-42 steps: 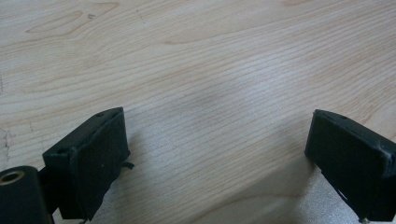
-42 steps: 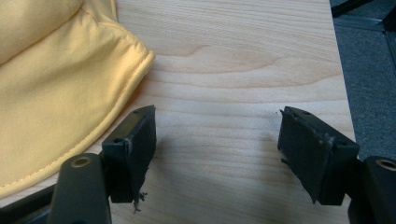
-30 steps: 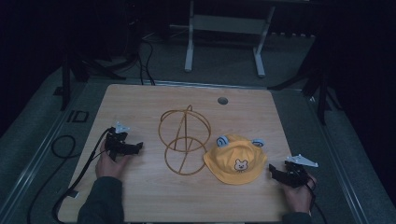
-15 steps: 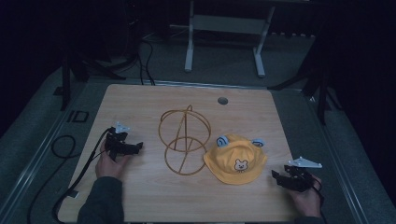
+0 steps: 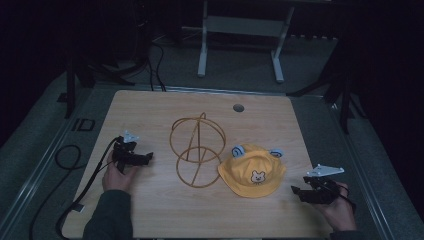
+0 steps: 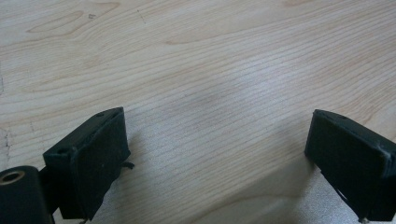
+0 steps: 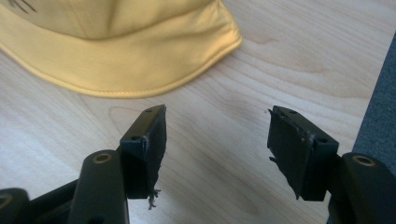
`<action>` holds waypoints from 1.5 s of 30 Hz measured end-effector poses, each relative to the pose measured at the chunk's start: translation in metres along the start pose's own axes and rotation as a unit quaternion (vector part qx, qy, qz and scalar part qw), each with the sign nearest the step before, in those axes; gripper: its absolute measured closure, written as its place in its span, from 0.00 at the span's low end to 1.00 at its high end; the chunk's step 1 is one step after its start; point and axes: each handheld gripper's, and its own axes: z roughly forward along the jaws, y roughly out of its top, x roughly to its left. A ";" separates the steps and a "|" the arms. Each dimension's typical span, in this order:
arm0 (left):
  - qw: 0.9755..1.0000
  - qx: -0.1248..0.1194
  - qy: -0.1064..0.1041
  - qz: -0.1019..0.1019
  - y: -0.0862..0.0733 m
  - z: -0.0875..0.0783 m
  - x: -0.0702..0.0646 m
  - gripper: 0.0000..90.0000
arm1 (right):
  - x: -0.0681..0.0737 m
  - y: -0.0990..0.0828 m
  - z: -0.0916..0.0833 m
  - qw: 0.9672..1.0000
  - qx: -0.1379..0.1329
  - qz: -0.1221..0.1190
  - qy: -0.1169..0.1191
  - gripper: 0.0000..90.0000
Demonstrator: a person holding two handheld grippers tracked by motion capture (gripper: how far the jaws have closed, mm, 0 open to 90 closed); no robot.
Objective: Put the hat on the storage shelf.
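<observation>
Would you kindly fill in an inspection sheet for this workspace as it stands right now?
Surface: light wooden table, with a round grommet hole near the far edge.
Job's things: yellow bear hat lying brim down, right of centre; gold wire hat stand upright at centre, just left of the hat, bare.
Clutter: nothing seen.
Grippers: left claw low over bare wood, jaws wide apart, empty; right claw near the table's right edge, jaws apart, empty, pointing at the hat's brim without touching it.
Cables: black cable trailing from the left claw off the table's left side.
Surroundings: dark room, grey floor, a metal frame beyond the table.
</observation>
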 end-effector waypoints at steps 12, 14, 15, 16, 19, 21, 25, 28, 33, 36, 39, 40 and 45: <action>1.000 0.000 0.000 0.000 0.000 0.000 0.000 0.07 | 0.011 0.025 -0.016 0.997 0.015 -0.075 0.019 0.45; 1.000 0.000 0.001 0.000 0.000 0.000 0.000 0.07 | 0.012 0.031 -0.018 0.996 0.016 -0.085 0.023 0.45; 1.000 -0.001 0.000 0.000 0.000 0.000 0.000 0.07 | 0.012 0.034 -0.020 0.996 0.017 -0.089 0.024 0.45; 1.000 -0.001 0.000 0.000 0.000 0.000 0.000 0.07 | 0.013 0.037 -0.021 0.995 0.018 -0.093 0.026 0.45; 1.000 -0.001 0.000 0.000 0.000 0.000 0.000 0.07 | 0.013 0.045 -0.024 0.993 0.025 -0.109 0.033 0.46; 1.000 0.000 0.001 0.000 0.000 0.000 0.000 0.07 | 0.014 0.050 -0.027 0.992 0.027 -0.118 0.037 0.47; 1.000 -0.001 0.000 0.000 0.000 0.000 0.000 0.07 | 0.016 0.061 -0.032 0.989 0.036 -0.141 0.042 0.47; 1.000 -0.001 0.000 0.000 0.000 0.000 0.000 0.07 | 0.017 0.068 -0.034 0.986 0.044 -0.157 0.045 0.47; 1.000 -0.001 0.000 0.000 0.000 0.000 0.000 0.07 | 0.017 0.079 -0.032 0.981 0.056 -0.177 0.056 0.45; 1.000 -0.001 0.000 0.000 0.000 0.000 0.000 0.07 | 0.016 0.084 -0.030 0.980 0.061 -0.180 0.064 0.45; 1.000 -0.001 0.000 0.000 0.000 0.000 0.000 0.07 | 0.013 0.090 -0.028 0.978 0.063 -0.184 0.070 0.45; 1.000 -0.001 0.000 0.000 0.000 0.000 0.000 0.07 | 0.013 0.092 -0.028 0.978 0.064 -0.186 0.072 0.44; 1.000 -0.001 0.000 0.000 0.000 0.000 0.000 0.07 | 0.010 0.102 -0.026 0.976 0.080 -0.189 0.075 0.42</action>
